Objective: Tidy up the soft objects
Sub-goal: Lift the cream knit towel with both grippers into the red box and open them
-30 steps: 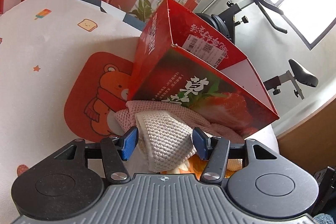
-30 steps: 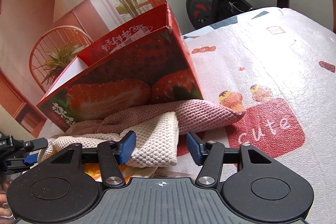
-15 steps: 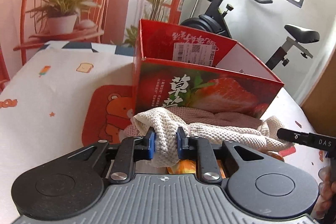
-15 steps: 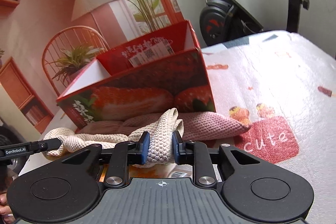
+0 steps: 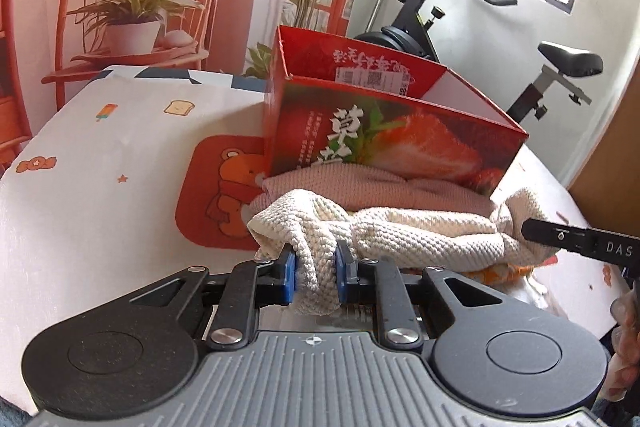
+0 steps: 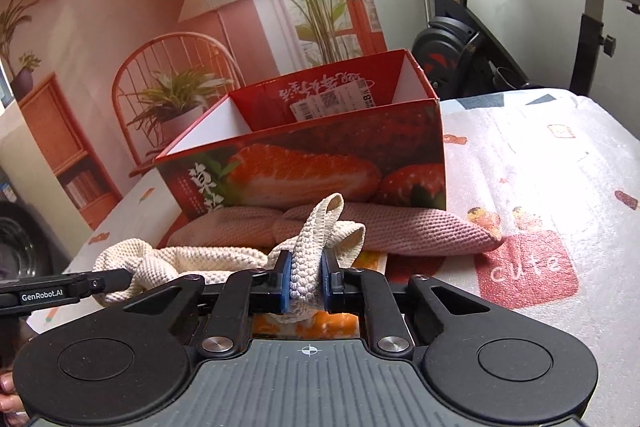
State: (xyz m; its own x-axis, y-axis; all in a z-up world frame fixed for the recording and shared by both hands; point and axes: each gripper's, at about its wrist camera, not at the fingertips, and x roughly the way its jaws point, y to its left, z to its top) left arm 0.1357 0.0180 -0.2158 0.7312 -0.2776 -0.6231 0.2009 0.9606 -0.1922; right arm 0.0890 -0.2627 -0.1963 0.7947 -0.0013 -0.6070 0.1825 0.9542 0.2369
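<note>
The cream towel (image 5: 400, 231) lies bunched along the worktop (image 5: 100, 163), in front of the pink towel (image 5: 380, 187) and the red strawberry box (image 5: 392, 139). We see our left tool (image 5: 315, 273) pinching one end of it: both blue pads (image 5: 289, 277) press into a thick fold of the waffle weave, and the cloth hangs a little below them. From the right wrist view, our right tool (image 6: 304, 283) clamps the other end the same way, with a loop of the cream towel (image 6: 312, 247) standing up above its pads (image 6: 283, 281). Between the two grips the cloth runs in a loose, crumpled rope just above the surface; we cannot tell whether its middle touches what lies below.

The pink towel (image 6: 400, 227) sits flat against the front wall of the box (image 6: 320, 167), one corner reaching out over the red "cute" patch printed on the worktop cover (image 6: 528, 267). The box stands upright and open at the top, a white label visible on its inner far wall. Under the cream towel we glimpse something orange (image 6: 304, 323), too hidden to name. In the left view the tip of the right tool shows at the right edge, close to the towel's far end.
</note>
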